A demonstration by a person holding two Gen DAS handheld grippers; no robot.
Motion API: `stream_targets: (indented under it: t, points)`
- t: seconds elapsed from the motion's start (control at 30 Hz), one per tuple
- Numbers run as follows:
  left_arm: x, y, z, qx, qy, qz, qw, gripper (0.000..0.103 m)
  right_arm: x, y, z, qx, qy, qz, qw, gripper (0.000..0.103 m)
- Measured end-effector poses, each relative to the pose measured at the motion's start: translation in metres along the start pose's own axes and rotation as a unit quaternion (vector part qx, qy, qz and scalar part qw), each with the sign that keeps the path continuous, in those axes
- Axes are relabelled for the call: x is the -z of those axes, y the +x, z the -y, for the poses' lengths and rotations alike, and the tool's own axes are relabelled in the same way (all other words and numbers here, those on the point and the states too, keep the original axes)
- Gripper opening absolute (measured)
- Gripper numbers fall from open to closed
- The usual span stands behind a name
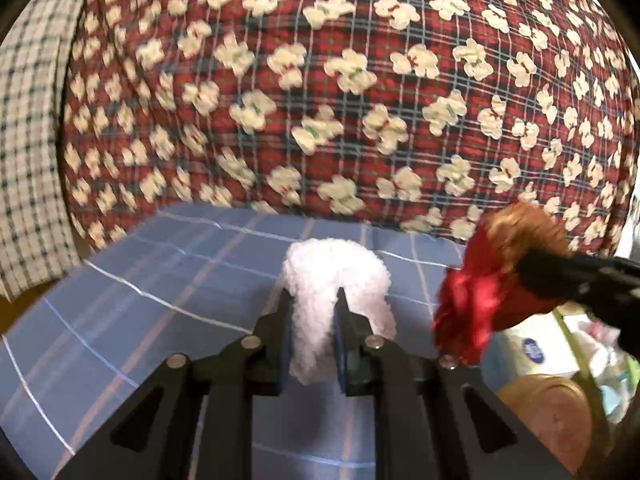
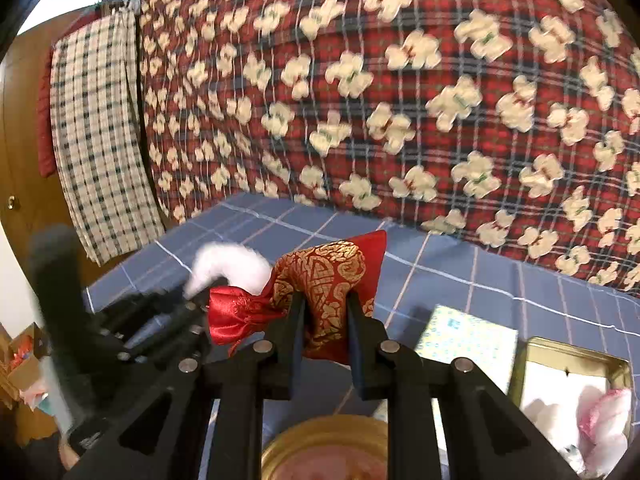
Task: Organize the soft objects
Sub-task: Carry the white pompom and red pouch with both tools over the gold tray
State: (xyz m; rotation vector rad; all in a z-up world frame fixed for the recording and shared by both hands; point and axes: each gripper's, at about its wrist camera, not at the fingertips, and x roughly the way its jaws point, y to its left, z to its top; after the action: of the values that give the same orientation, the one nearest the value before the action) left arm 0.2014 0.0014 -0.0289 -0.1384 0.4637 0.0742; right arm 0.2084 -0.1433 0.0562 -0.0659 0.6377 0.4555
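My left gripper (image 1: 311, 300) is shut on a white fluffy soft object (image 1: 334, 280), held above the blue checked sheet (image 1: 160, 280). In the right wrist view my right gripper (image 2: 325, 300) is shut on a red and gold drawstring pouch (image 2: 320, 284), lifted off the sheet. The pouch (image 1: 492, 276) also appears blurred at the right of the left wrist view, with the right gripper's black body behind it. The left gripper (image 2: 196, 300) and its white fluffy object (image 2: 228, 266) show at the left of the right wrist view, close beside the pouch.
A big red plaid cushion with cream bear shapes (image 2: 400, 100) fills the back. A checked cloth (image 2: 100, 140) hangs at the left. A gold tin (image 2: 624, 364) with pink and white soft things, a patterned box (image 2: 468, 340) and a round gold lid (image 2: 328, 452) lie near the front.
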Motion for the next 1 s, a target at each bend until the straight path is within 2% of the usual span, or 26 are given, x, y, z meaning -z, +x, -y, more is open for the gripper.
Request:
stream_targets:
  t: [0.13,0.2,0.4,0.7,1.0]
  points:
    - [0.003,-0.001,0.008,0.002,-0.009,-0.008,0.9999,0.015,0.003,-0.023,0.008,0.02,0.004,0.025,0.999,0.021]
    - [0.004,0.003,0.015,-0.011,-0.006,-0.02,0.9997,0.015,0.006,-0.035,0.013,0.027,0.011,0.041,0.999,0.021]
    - [0.004,0.003,0.026,-0.007,-0.009,-0.012,0.9999,0.015,0.015,-0.062,0.027,0.03,0.03,0.07,0.997,0.021]
    - [0.012,-0.021,0.045,0.019,-0.007,0.019,0.9996,0.015,0.033,-0.083,0.047,0.033,0.055,0.088,0.994,0.021]
    - [0.018,-0.04,0.066,0.022,0.018,0.048,0.9985,0.015,0.044,-0.084,0.059,0.035,0.074,0.095,0.992,0.021]
